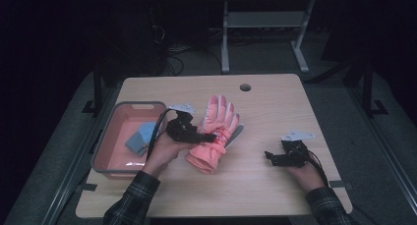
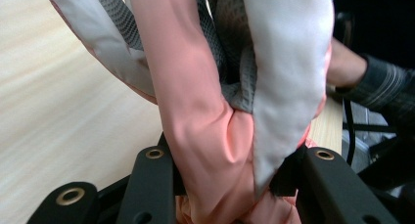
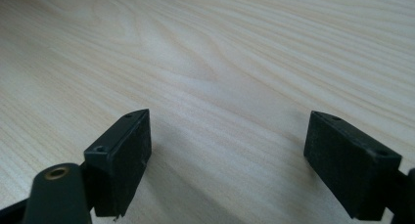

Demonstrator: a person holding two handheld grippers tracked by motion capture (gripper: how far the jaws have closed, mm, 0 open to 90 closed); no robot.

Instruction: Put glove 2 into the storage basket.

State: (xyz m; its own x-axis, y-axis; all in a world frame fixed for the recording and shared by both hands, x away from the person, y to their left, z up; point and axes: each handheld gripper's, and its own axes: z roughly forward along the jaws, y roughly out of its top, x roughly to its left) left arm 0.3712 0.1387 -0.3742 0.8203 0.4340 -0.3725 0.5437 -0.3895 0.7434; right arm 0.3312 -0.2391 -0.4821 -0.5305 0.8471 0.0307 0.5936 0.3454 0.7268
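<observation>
Glove [image 1: 216,129] (no readable label) clamped by left gripper [image 1: 209,136], right gripper [image 1: 269,156] wide apart.

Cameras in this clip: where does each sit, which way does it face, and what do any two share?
High view: above the person's side, looking forward and down on the table; both forearms, left hand-held gripper, right hand-held gripper, glove, bin.
Left gripper view: rides the left hand-held gripper, whose jaws clamp the glove.
Right gripper view: rides the right hand-held gripper, facing bare tabletop, jaws open.
Shared: glove in the high and left gripper views.
</observation>
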